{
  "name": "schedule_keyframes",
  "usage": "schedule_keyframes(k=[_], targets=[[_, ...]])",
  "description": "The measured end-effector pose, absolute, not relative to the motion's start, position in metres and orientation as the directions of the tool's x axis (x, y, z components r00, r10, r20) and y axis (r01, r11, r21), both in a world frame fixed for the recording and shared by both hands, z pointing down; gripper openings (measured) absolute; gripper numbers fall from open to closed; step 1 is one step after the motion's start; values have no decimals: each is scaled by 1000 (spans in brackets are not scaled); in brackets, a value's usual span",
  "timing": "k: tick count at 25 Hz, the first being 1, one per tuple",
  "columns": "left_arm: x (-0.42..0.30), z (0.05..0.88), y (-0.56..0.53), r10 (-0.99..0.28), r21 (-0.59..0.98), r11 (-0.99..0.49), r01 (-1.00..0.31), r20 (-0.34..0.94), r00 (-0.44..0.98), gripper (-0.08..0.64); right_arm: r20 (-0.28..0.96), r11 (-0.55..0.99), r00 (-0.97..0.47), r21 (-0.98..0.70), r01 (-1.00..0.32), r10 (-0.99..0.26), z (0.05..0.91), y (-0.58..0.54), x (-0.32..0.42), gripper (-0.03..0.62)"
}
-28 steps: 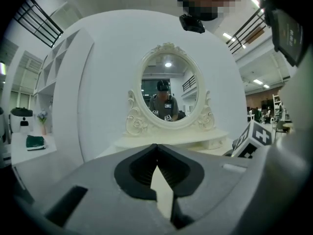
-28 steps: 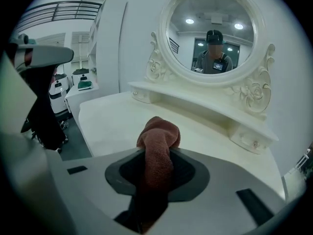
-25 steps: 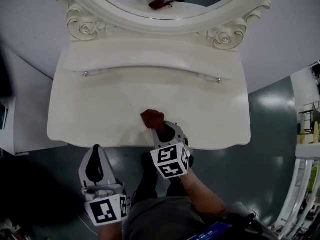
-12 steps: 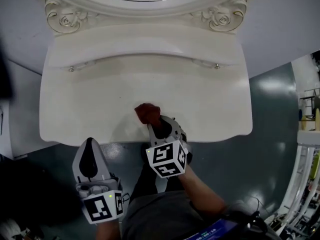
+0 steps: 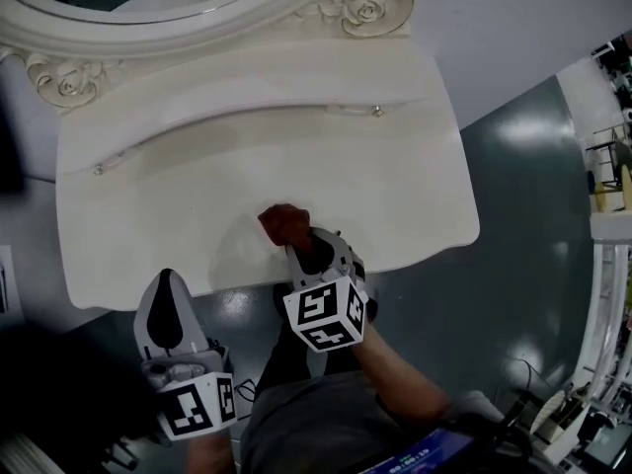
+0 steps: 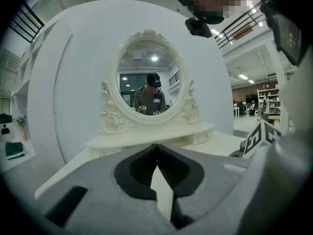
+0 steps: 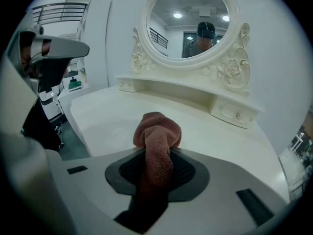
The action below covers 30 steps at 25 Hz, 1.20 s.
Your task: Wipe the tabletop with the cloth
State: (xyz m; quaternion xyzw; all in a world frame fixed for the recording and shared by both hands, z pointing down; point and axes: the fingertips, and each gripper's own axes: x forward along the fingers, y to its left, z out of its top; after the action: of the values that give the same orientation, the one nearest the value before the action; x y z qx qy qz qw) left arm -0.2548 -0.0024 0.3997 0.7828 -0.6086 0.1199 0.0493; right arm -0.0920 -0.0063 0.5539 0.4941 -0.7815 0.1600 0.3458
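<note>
The white worktop [image 5: 197, 196] of the dressing table takes most of the head view. Nearly all of it is bare, so I judge that the wiping is only at its beginning. Behind it stands the oval mirror [image 7: 188, 21] in its carved frame, and under the mirror runs a raised shelf [image 7: 171, 89] with a small drawer knob [image 7: 238, 115] on its front.

The right gripper [image 5: 308, 250] is at the front edge of the worktop, near the middle. Its jaws are clamped on the brown-red cloth [image 7: 157, 136]. The cloth sticks out past the jaw tips as a rounded bunch and rests on the worktop just inside the front edge. The left gripper [image 5: 168, 284] is off the worktop, lower and to the left, over the dark floor. Its jaws are together at the tips and nothing is between them.

To do this step well, I think the bunch should be pressed down until it flattens, because a rounded wad touches only a small spot. The gripper should be tilted low so that the cloth meets the painted surface, not the hard jaw tips. Long strokes from side to side that overlap each other, going from the front edge toward the raised shelf, would cover the whole top. Near the shelf the stroke should slow down, so the jaws do not knock the knob or the carved frame. The grip must be firm, since a dragged cloth can pull out of the jaws.
</note>
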Motion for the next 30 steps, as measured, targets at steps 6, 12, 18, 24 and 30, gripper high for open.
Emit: schedule_keyframes(k=[6, 12, 18, 24, 30], targets=[[-210, 394, -11, -924, -76, -320, -944, 247, 293, 11, 701, 400, -232, 82, -913, -674, 550, -3, -47, 103], [-163, 391, -17, -904, -76, -378, -923, 245, 350, 11, 704, 342, -192, 77, -936, -684, 551, 4, -2, 103], [-120, 387, -22, -887, -76, -422, -903, 240, 395, 11, 707, 304, -165, 74, -950, -687, 550, 10, 36, 103], [-88, 388, -25, -873, -79, -452, -888, 242, 423, 11, 706, 268, -140, 73, -961, -694, 551, 13, 69, 103], [-51, 388, -26, -854, -78, -491, -868, 243, 461, 11, 707, 240, -124, 67, -968, -697, 551, 19, 97, 103]])
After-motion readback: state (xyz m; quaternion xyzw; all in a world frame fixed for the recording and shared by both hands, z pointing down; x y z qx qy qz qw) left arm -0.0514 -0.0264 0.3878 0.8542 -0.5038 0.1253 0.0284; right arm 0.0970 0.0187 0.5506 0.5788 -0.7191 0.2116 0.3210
